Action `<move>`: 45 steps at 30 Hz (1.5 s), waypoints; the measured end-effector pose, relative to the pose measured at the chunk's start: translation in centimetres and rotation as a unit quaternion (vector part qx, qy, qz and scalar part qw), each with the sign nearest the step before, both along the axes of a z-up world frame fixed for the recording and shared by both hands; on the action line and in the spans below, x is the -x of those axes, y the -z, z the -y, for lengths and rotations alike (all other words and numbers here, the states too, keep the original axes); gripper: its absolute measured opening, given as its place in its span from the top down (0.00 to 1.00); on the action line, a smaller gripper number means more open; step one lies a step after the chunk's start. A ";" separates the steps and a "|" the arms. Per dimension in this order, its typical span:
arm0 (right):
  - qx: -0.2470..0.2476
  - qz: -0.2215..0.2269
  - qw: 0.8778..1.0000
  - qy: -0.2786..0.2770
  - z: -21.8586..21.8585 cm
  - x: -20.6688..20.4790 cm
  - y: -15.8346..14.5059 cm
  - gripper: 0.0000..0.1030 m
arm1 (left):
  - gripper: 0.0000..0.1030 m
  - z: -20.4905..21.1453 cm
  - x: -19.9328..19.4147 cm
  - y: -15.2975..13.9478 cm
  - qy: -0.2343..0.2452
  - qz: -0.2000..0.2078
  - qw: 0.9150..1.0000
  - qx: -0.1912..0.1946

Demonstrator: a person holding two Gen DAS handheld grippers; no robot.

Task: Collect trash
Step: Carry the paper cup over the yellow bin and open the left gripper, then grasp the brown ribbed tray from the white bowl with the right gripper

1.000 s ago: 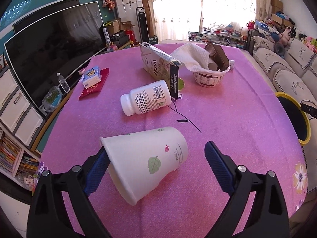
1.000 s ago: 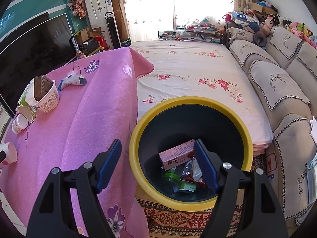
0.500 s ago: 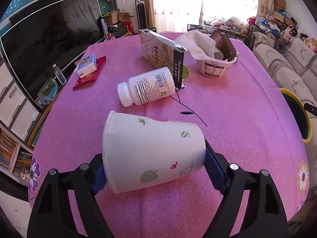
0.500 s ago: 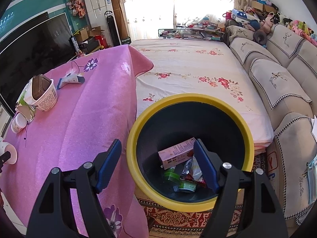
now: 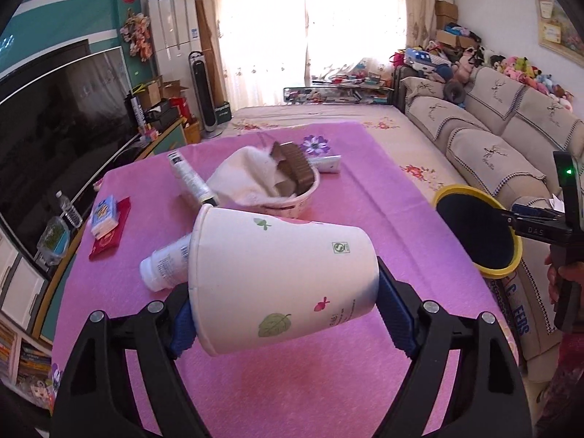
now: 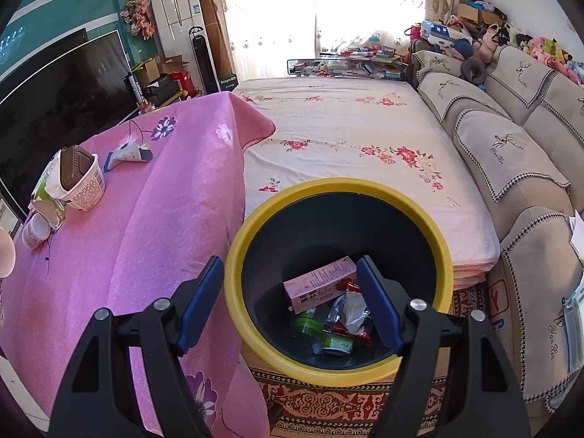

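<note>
Paper cup lifted clear of the pink table, on its way to the bin.

The white paper cup with leaf and fruit prints (image 5: pixel 281 277) lies sideways, clamped end to end between the blue pads of the left gripper (image 5: pixel 288 314), above the near part of the pink-clothed table (image 5: pixel 365 200). To do this well, I judge: keep the squeeze light so the thin wall does not buckle, carry it past the table's right edge, and let go only once over the yellow-rimmed dark bin (image 6: pixel 335 189). The right gripper (image 6: pixel 290 303) hovers over that bin, jaws wide and empty, and may be in the way. Readable writing is scarce: "DAS" on the right gripper's body, a green square mark on the cup; the cup's small print is too blurred.
</note>
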State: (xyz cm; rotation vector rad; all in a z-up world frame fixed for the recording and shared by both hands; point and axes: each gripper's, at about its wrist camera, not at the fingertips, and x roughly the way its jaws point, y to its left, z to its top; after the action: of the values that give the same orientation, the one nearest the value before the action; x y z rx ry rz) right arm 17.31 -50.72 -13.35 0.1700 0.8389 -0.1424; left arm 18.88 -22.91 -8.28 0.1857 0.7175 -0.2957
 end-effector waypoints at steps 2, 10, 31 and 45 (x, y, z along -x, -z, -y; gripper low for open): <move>0.002 0.003 1.000 0.007 0.8 0.5 -0.3 0.31 | 0.21 2.3 -0.5 -0.2 0.027 0.001 1.000 0.001; 0.007 0.003 0.999 0.046 5.4 2.9 -0.7 0.31 | 0.21 14.7 -3.6 0.8 0.143 -0.010 0.990 -0.006; 0.007 -0.009 0.992 0.129 15.4 7.2 0.1 0.30 | 0.06 37.1 -8.4 8.3 0.238 -0.082 0.967 -0.045; 0.024 0.001 0.996 0.081 9.5 4.8 -2.0 0.30 | 0.05 24.1 -4.4 2.3 0.190 -0.050 0.980 0.015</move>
State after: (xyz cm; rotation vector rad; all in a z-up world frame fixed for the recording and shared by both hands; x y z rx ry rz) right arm 12.52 -60.20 -11.40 0.1936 0.8193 -0.3151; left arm 23.29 -47.03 -10.61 0.2808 0.7746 -0.6853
